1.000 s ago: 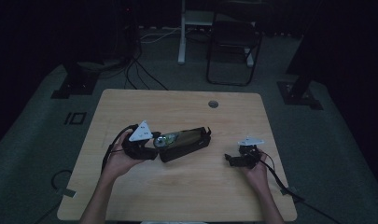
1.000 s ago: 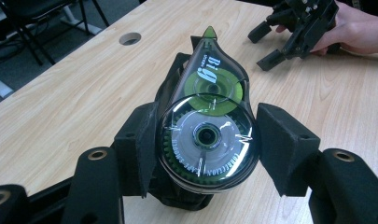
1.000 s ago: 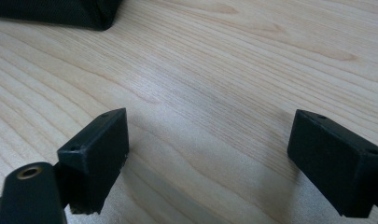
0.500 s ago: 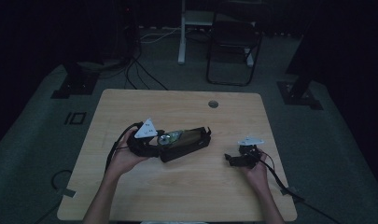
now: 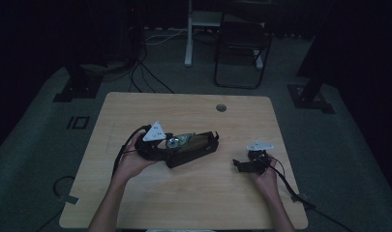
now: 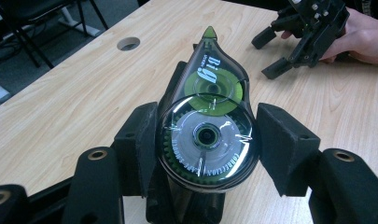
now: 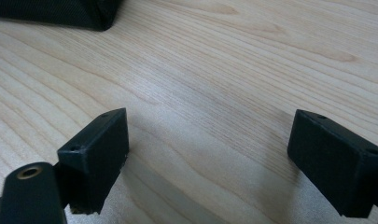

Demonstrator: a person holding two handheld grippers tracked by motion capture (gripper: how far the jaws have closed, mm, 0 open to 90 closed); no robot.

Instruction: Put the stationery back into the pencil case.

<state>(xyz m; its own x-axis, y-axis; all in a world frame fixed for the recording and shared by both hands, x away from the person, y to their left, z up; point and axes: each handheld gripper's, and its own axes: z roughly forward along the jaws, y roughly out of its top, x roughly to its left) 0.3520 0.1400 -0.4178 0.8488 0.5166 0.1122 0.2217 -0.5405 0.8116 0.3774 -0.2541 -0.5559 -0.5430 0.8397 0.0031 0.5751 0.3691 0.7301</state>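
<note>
Holding the correction tape dispenser [image 6: 206, 135] between the pads of our left gripper [image 6: 207, 149], we have it clamped around its round body, just above the black pouch [image 5: 196, 149] near the middle of the table [image 5: 135, 111]. Our right gripper [image 7: 210, 163] rests low toward the table's right edge, jaws spread wide with nothing between them. We judge the pick done; setting the dispenser into or beside the pouch remains.
</note>
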